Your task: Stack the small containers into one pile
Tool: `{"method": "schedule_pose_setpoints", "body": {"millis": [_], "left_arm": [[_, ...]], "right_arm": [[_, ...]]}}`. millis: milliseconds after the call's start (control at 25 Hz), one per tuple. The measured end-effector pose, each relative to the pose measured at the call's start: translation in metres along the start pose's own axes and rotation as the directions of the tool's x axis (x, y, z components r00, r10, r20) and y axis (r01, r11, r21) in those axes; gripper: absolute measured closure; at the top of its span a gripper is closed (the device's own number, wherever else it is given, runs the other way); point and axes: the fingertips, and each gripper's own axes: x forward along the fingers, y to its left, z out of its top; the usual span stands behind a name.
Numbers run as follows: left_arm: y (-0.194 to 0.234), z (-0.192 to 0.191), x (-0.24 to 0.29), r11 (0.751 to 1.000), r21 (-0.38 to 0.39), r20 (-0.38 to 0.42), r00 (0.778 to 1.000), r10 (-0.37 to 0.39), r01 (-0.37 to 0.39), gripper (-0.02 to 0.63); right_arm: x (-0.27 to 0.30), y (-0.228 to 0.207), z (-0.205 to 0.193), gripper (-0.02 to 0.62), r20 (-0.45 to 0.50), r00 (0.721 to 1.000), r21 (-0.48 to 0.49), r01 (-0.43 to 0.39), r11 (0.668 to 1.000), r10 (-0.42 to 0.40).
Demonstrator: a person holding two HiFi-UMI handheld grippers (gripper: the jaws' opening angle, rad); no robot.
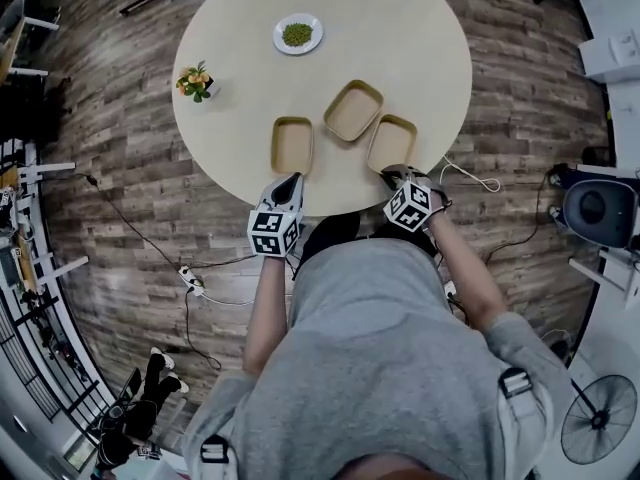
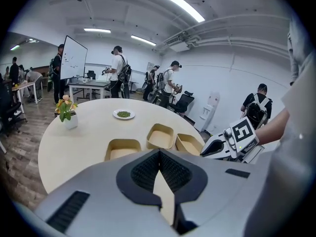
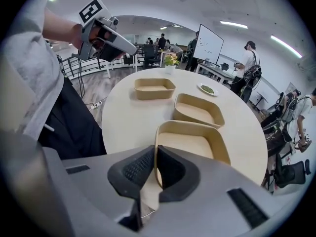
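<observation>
Three empty tan containers sit on the round table (image 1: 420, 28), all on the person's near side, none stacked yet. Take the table's middle as the clock's centre in the head view. The left container (image 1: 292, 145) lies at 7 o'clock. The middle container (image 1: 353, 110) sits close in at 5 o'clock. The right container (image 1: 391, 142) lies farther out at 5 o'clock, near the edge. Middle and right are just beside each other, corner to corner, and the left one stands a little apart from them.

The right gripper (image 3: 154, 154) is in. Its jaws are pinched onto the near rim of the right container, with the thin wall running up between the two black pads. The container looks to rest flat on the table.

Now the left gripper (image 2: 159, 154): its jaws are drawn together at the tips with nothing between them, only bare tabletop showing in the slit below. It hangs at the table's 6 o'clock edge. Its tips point at the left container's near end, just short of it, with no contact that the head view shows.

Farther back, a white plate of greens (image 1: 298, 33) sits at 11 o'clock. A small potted plant (image 1: 197, 81) stands at 9 o'clock near the rim. Both are well apart from the containers.
</observation>
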Motion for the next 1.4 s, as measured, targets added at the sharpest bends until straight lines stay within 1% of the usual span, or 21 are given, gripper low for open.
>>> {"method": "schedule_pose_setpoints", "body": {"millis": [400, 600, 880, 1120, 1400], "left_arm": [[0.007, 0.016, 0.01, 0.997, 0.051, -0.014, 0.998, -0.055, 0.056, 0.589], [0.016, 0.025, 0.014, 0.996, 0.065, -0.009, 0.998, -0.069, 0.069, 0.589], [0.023, 0.032, 0.019, 0.993, 0.073, -0.009, 0.995, -0.097, 0.097, 0.589], [0.028, 0.03, 0.02, 0.988, 0.084, -0.009, 0.991, -0.132, 0.133, 0.589], [0.037, 0.023, 0.018, 0.985, 0.086, -0.025, 0.989, -0.148, 0.15, 0.589]], "right_arm": [[-0.008, -0.016, 0.013, 0.569, 0.009, 0.994, 0.04, 0.108, 0.993, -0.108], [-0.012, -0.025, 0.021, 0.569, 0.001, 0.986, 0.036, 0.165, 0.986, -0.165], [-0.017, -0.038, 0.034, 0.569, -0.009, 0.975, 0.047, 0.224, 0.974, -0.224], [-0.024, -0.045, 0.048, 0.569, -0.015, 0.957, 0.061, 0.29, 0.955, -0.29], [-0.021, -0.048, 0.071, 0.569, -0.006, 0.944, 0.044, 0.33, 0.943, -0.33]]}}
